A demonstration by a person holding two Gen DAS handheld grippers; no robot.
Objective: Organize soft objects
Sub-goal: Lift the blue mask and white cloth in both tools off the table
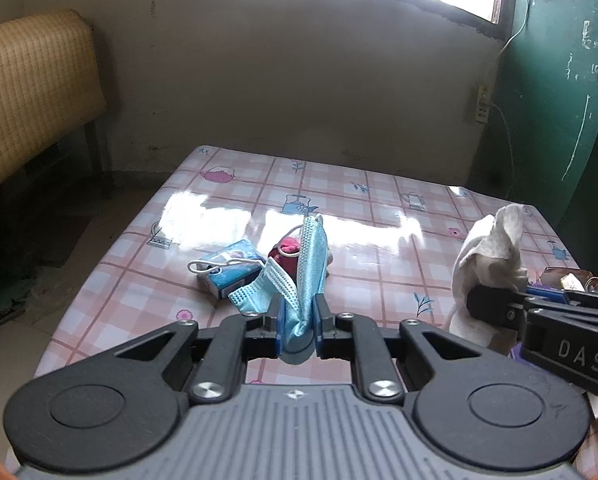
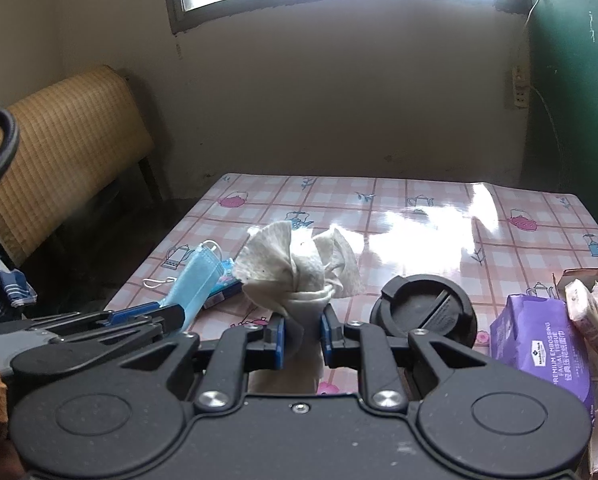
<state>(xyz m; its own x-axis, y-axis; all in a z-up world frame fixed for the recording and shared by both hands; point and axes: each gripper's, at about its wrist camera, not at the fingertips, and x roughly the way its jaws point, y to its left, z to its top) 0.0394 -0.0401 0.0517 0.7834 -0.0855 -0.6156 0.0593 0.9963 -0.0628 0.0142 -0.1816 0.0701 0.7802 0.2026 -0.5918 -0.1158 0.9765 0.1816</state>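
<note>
Up off the table [image 1: 379, 264], both grippers are loaded. The left gripper [image 1: 299, 322] has its jaws clenched on a blue face mask [image 1: 311, 272], pinched near its lower fold so that most of the mask stands up beyond the fingers toward 12 o'clock, with a second pleated part drooping toward 10 o'clock. In the right wrist view the same mask [image 2: 197, 282] shows at about 9 o'clock, angled up from the left gripper [image 2: 175, 314].

The right gripper [image 2: 302, 338] has its jaws grasping a white cloth [image 2: 299, 268], bunched at the waist where the pads squeeze it and flaring out above into crumpled lobes. From the left wrist view that cloth [image 1: 487, 264] sits at 3 o'clock, held clear of the table by the right gripper [image 1: 495, 304].

On the pink checked tablecloth, a small blue tissue packet [image 1: 229, 270] lies at about 11 o'clock from the left jaws, with a white ear loop [image 1: 203, 267] resting across it. Just behind the mask, a dark red soft item [image 1: 285, 254] lies on the table, partly hidden. At 2 o'clock from the right jaws lies a round black cap [image 2: 423, 308], and further right at 3 o'clock a purple facial tissue pack [image 2: 547, 344] leans against a cardboard box [image 2: 587, 276] holding a pale wrapped item.
</note>
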